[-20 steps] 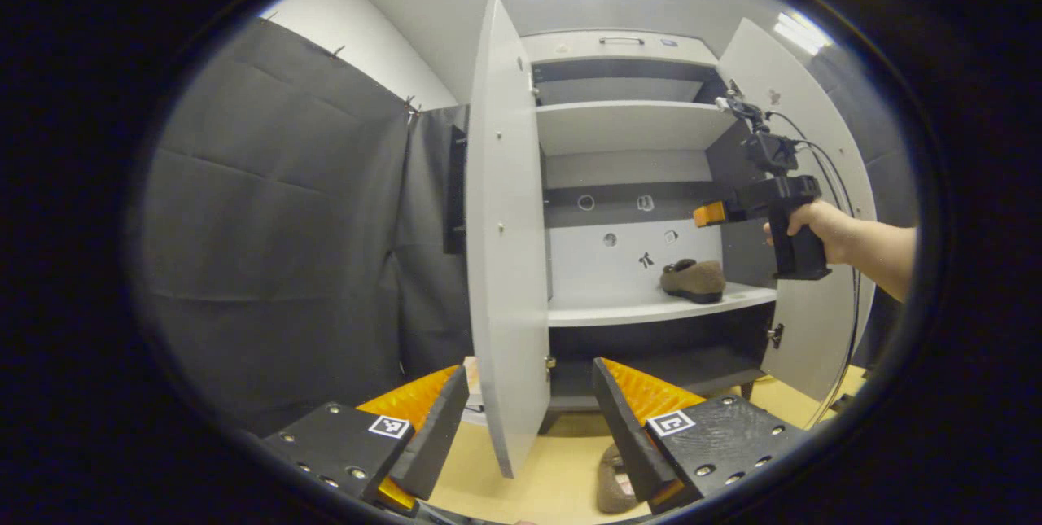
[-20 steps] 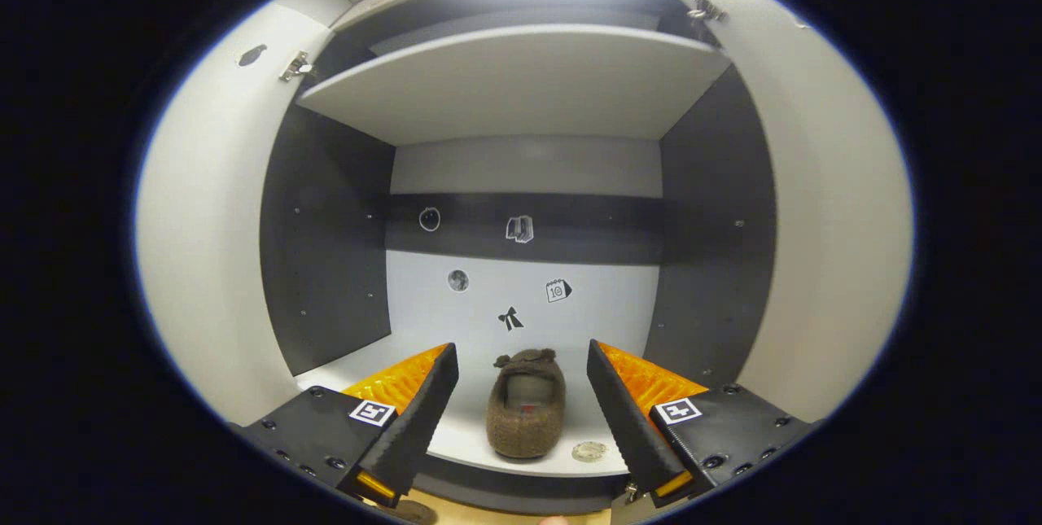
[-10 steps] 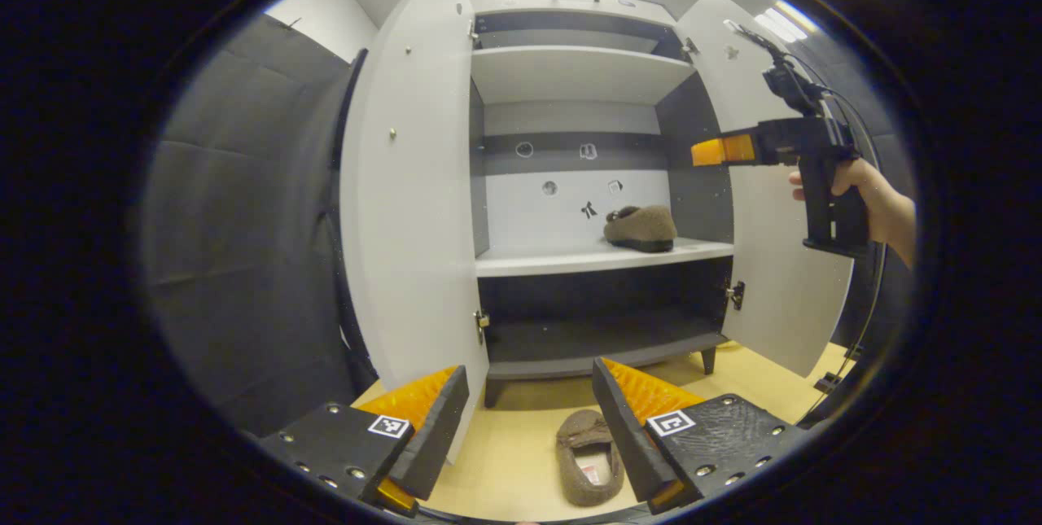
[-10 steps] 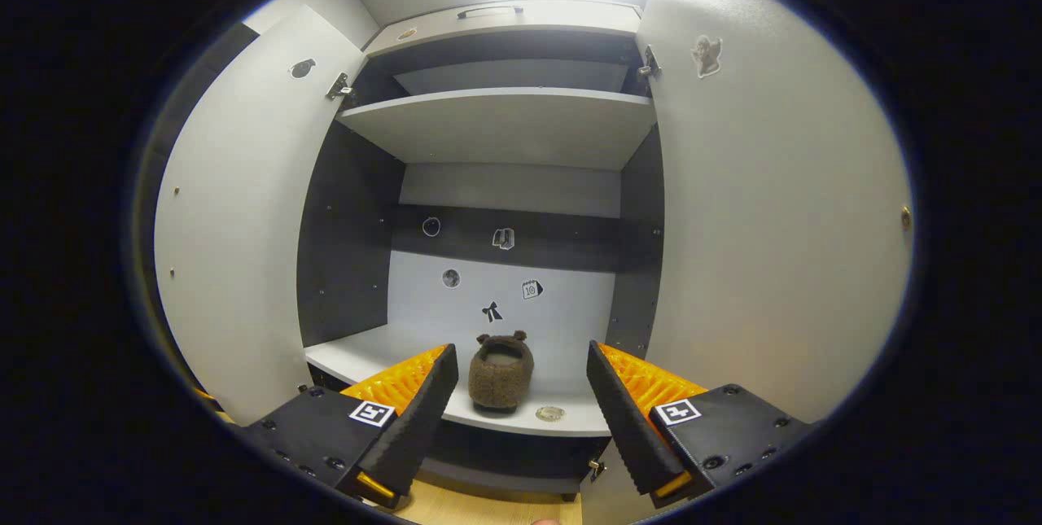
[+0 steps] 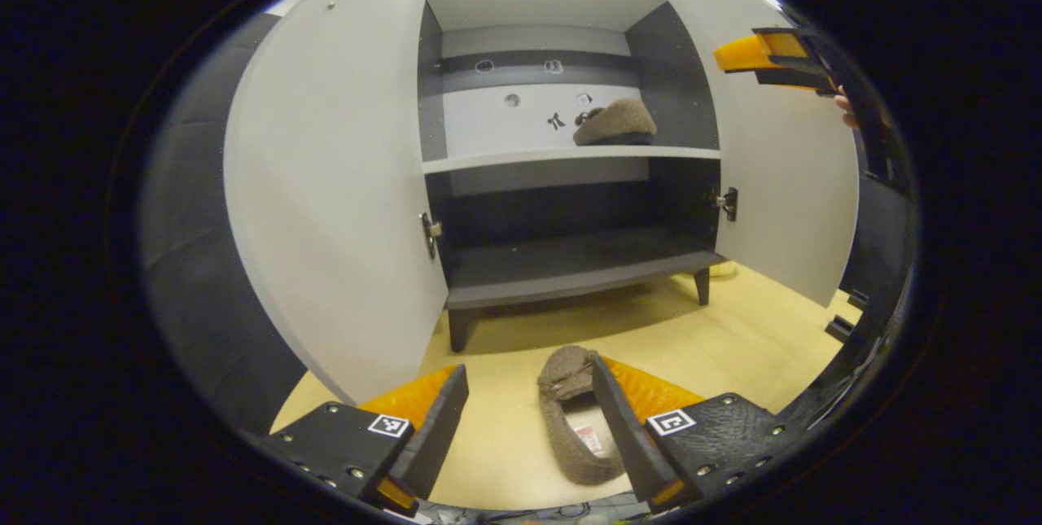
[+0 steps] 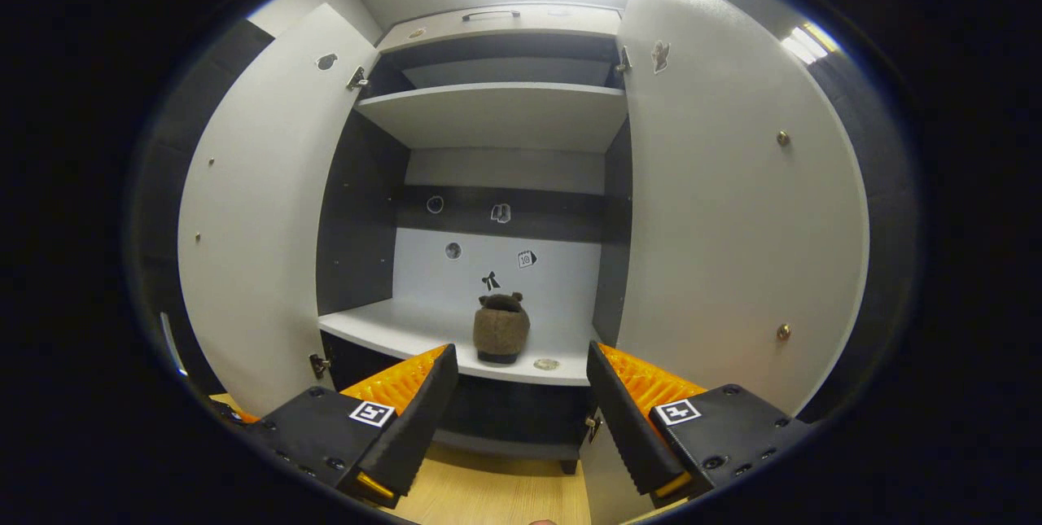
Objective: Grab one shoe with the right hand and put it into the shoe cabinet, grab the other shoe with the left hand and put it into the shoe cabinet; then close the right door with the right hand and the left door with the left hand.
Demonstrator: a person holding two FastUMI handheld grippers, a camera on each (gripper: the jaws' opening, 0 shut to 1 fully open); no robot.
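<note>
A brown slipper (image 5: 612, 121) rests on the white middle shelf (image 5: 529, 159) of the shoe cabinet; the right gripper view shows the same slipper (image 6: 501, 331) heel-on. The second brown slipper (image 5: 570, 419) lies on the wooden floor (image 5: 716, 346), partly behind a finger of my left gripper (image 5: 525, 435), which is open just above it. My right gripper (image 6: 517, 415) is open, empty, and hangs in front of the cabinet; the left gripper view shows it high at the right (image 5: 773, 57), by the right door (image 5: 781, 183). Both doors stand open, the left door (image 5: 342, 183) nearest me.
The cabinet has a dark lower shelf (image 5: 570, 264) on short legs and an upper shelf (image 6: 496, 114). A small round object (image 6: 546, 364) lies on the middle shelf beside the slipper. Black cloth walls (image 5: 187, 248) stand to the left of the cabinet.
My left gripper has tipped down and moved toward the slipper on the floor, which now sits closer between its fingers. My right gripper has drawn back from the shelf, leaving the slipper there.
</note>
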